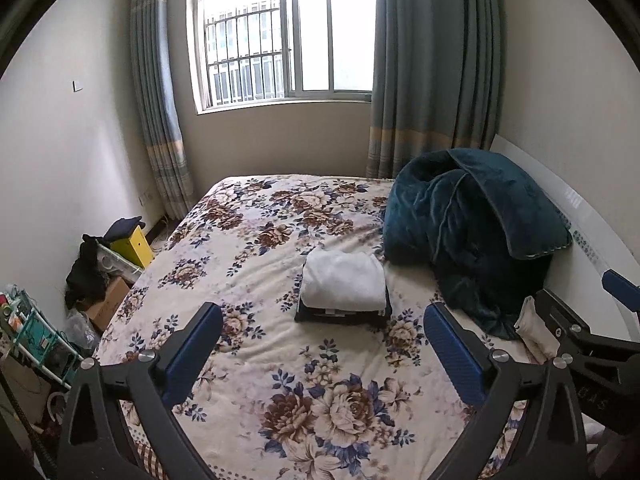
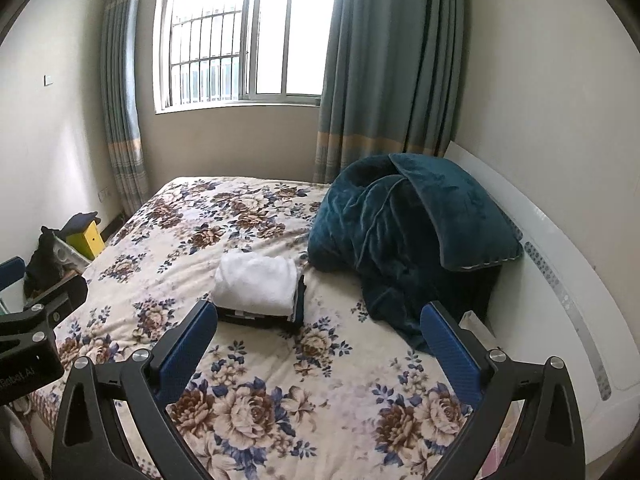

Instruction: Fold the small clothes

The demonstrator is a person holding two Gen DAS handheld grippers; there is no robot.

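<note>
A: Nearest the lens is the left gripper [image 1: 323, 344], its blue pads spread wide with nothing between them, hanging over the floral bedspread [image 1: 280, 380].

B: Same on the other side. The right gripper [image 2: 319, 342] is spread too and holds nothing. Each one shows at the edge of the other's view.

A: Where are the clothes?

B: Mid-bed, ahead of both grippers and apart from them. A white folded garment [image 1: 345, 278] lies on top of a dark folded garment [image 1: 340, 314], a neat little stack just beside the heaped teal blanket [image 1: 472, 236].

A: How would the white one handle?

B: Soft and light, I'd judge, with a plush look and some bulk. It would sag if lifted by one corner, and the layers could slide open. Pinching through all layers at a folded edge, one gripper at each end, seems safest. The dark one underneath looks thinner and flatter, so a low pinch might catch both.

A: Is anything left to fold?

B: I can't tell. No loose small garment shows on the bed, though a pale cloth [image 1: 534, 330] lies by the blanket's edge, partly hidden.

A: The surface?

B: A bed, soft and slightly rumpled, so pressing down would give little support. White headboard [image 2: 560, 264] on the right, window [image 1: 288, 36] with grey-blue curtains [image 1: 432, 68] ahead, clutter and a yellow box [image 1: 134, 245] on the floor to the left.
</note>
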